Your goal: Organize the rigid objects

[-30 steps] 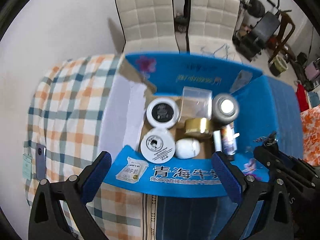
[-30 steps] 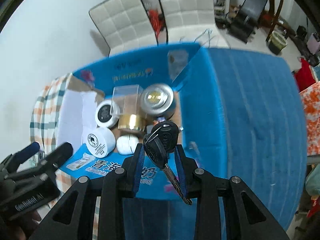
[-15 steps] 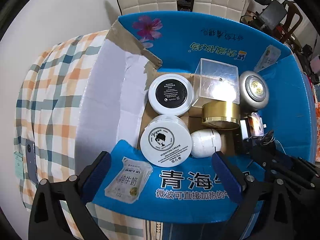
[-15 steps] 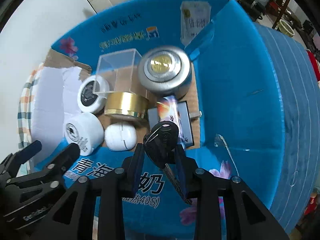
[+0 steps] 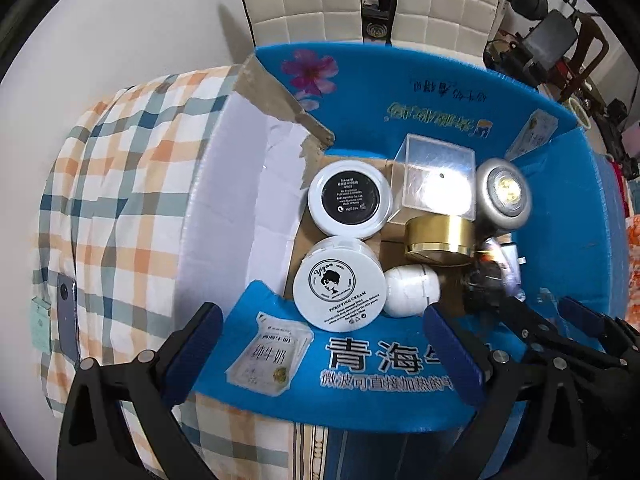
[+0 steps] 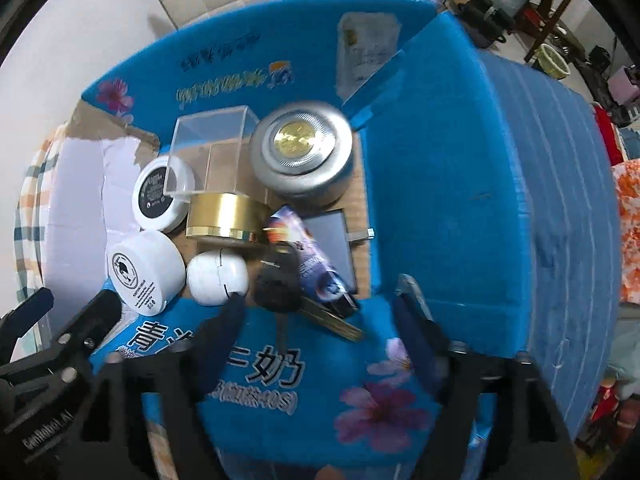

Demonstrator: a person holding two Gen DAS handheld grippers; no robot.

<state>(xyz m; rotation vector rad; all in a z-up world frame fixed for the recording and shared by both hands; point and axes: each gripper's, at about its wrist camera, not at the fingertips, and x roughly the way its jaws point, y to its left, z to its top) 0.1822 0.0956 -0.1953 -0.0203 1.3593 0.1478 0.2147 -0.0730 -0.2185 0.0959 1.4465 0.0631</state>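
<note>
Nearest the right wrist camera, the right hand-held gripper (image 6: 320, 312) stands with its fingers spread wide and blurred, gripping nothing; the bunch of keys (image 6: 280, 284) lies just beyond them, black heads at the box's near edge and brass blade slanting over the printed flap, which reads as a drop made at the one bare patch of floor in the blue carton (image 6: 460, 200). The left hand-held gripper (image 5: 320, 344) is likewise spread and empty, poised over the near flap, probably only to keep the box in sight. Inside, the goods are packed close so that each flat base sits on the cardboard: the white cream jar (image 5: 339, 283) beside the small white case (image 5: 412, 290), both near the front. The keys touch a glossy packet (image 6: 304, 248) lying on a dark flat case (image 6: 332, 240). Behind come the gold tin (image 5: 438, 240) and the black-lidded jar (image 5: 350, 198), then the clear cube (image 5: 436, 178) and the silver round tin (image 5: 503, 196) against the back wall. The carton rests on a checked cloth (image 5: 120, 200) over the worktop. Past it stand two white chairs (image 5: 304, 0).
</note>
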